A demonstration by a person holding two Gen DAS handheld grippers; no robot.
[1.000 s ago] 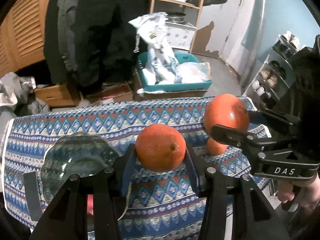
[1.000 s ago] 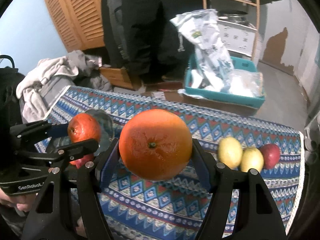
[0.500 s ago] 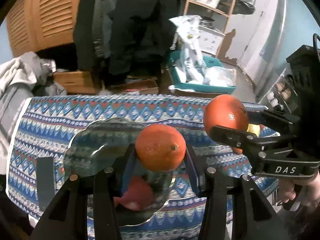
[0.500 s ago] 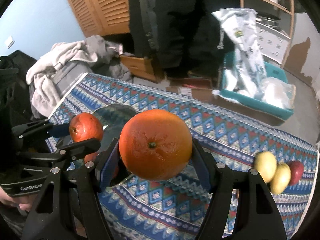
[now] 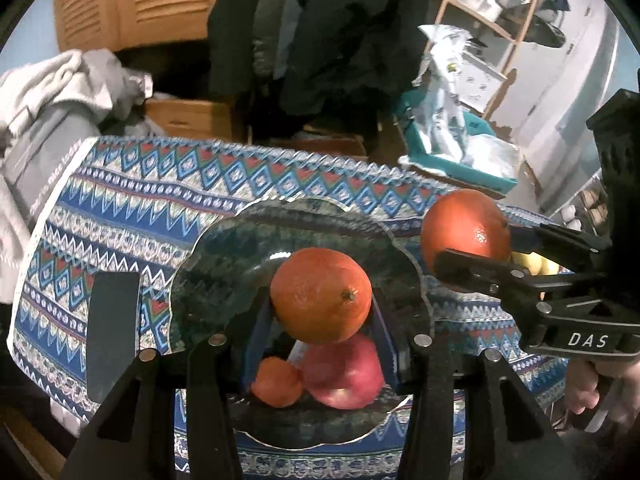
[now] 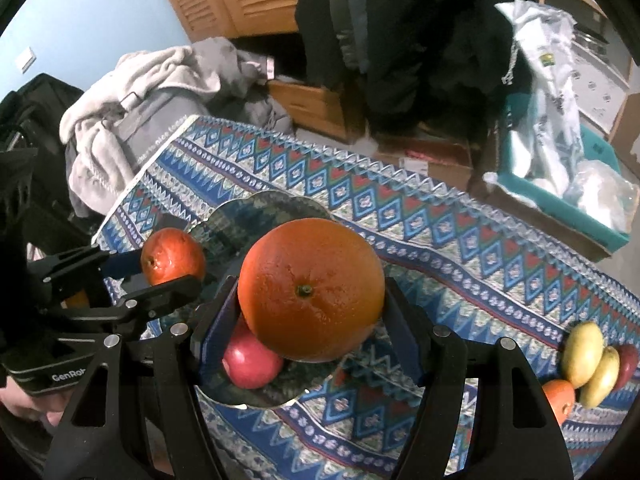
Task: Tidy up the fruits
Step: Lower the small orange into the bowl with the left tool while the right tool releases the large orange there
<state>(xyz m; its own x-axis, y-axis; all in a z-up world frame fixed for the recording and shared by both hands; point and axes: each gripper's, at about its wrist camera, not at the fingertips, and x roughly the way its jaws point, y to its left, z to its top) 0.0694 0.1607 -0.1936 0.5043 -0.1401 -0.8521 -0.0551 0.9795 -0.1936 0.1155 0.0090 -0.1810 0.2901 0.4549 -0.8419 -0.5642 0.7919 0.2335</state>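
My left gripper (image 5: 320, 308) is shut on a smaller orange (image 5: 320, 294) and hangs over a scalloped glass plate (image 5: 240, 248). In the plate lie a red apple (image 5: 344, 372) and a small orange fruit (image 5: 276, 384). To its right, my right gripper (image 5: 468, 240) is shut on a bigger orange (image 5: 464, 228). In the right wrist view the big orange (image 6: 312, 292) fills the right gripper (image 6: 312, 304), above the plate's (image 6: 256, 204) right side and the apple (image 6: 248, 360). The left gripper (image 6: 172, 264) with its orange (image 6: 172, 256) is at the left.
A patterned blue cloth (image 6: 460, 240) covers the table. Two yellow fruits (image 6: 582, 348), a red apple (image 6: 628, 360) and an orange (image 6: 560, 398) lie at its right end. Beyond the far edge are a heap of clothes (image 6: 152, 80), dark hanging coats and a teal bin (image 6: 600, 216).
Both grippers have carried their oranges leftwards and lower across the table. The glass plate, earlier off to the left, now lies under them, with the apple and small fruit showing.
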